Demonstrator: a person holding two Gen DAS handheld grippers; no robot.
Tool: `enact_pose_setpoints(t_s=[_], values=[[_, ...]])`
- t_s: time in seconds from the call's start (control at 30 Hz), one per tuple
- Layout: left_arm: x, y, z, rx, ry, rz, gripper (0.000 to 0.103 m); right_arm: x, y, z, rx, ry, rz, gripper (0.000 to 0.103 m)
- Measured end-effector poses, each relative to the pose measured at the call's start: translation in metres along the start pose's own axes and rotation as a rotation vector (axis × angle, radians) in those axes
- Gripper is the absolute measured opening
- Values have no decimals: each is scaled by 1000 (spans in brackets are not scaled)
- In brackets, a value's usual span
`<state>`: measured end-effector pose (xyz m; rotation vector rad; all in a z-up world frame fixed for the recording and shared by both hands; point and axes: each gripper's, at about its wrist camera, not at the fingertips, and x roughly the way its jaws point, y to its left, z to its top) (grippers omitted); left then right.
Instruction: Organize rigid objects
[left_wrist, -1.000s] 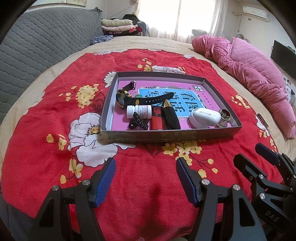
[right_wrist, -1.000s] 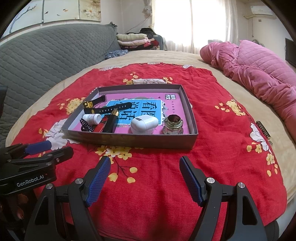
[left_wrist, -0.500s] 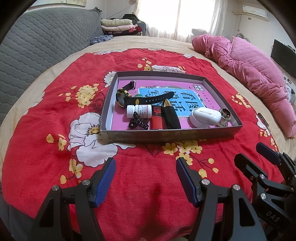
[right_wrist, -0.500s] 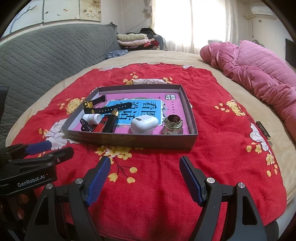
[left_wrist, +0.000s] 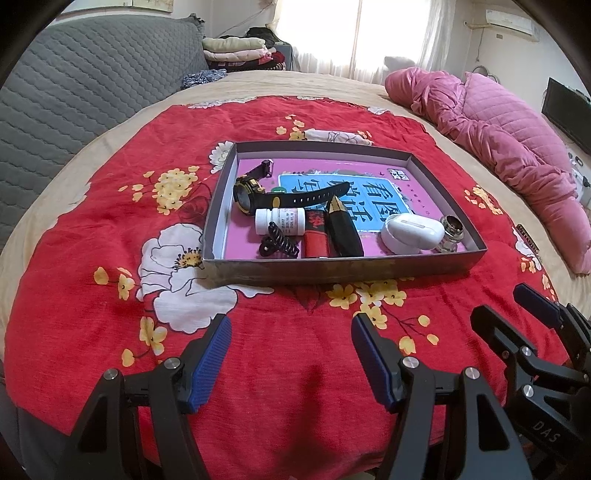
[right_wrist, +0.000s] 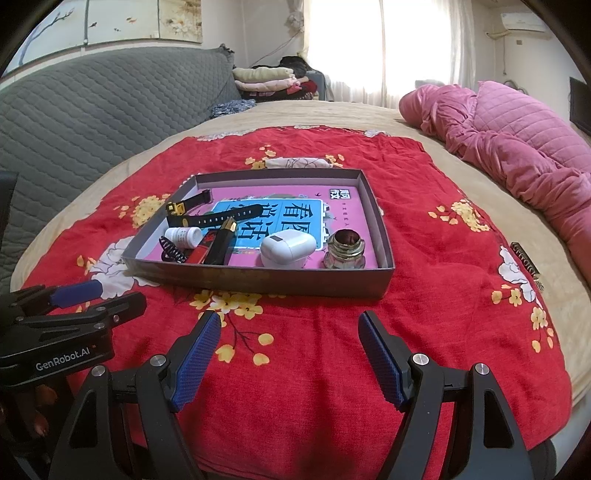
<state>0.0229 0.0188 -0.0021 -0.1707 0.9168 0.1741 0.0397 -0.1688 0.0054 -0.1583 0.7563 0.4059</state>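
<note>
Both grippers, the left gripper (left_wrist: 290, 356) and the right gripper (right_wrist: 288, 356), hang spread wide and hold nothing. A reach into the tray (left_wrist: 332, 266) could go wrong: the watch (left_wrist: 255, 194), white bottle (left_wrist: 279, 220), hair clip (left_wrist: 277, 243) and black pen (left_wrist: 343, 230) touch, so grabbing one may drag another. The white case (right_wrist: 288, 247) and little jar (right_wrist: 345, 249) sit apart. The tray lies ahead of both grippers on the red cloth (left_wrist: 110, 221).

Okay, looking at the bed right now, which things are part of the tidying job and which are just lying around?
Job: grey tray, black watch, white pill bottle, black hair clip, white case, glass jar.

Lying about: pink quilt, folded clothes, red floral blanket.
</note>
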Motion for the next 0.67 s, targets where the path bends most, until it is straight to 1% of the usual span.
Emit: enact_pose_setpoints(t_s=[0.53, 0.67], values=[[3, 2, -1, 4, 7, 6, 67, 1, -5, 0, 7, 4, -1, 78], [6, 4, 0, 2, 10, -14, 67, 5, -9, 0, 21, 9, -4, 78]])
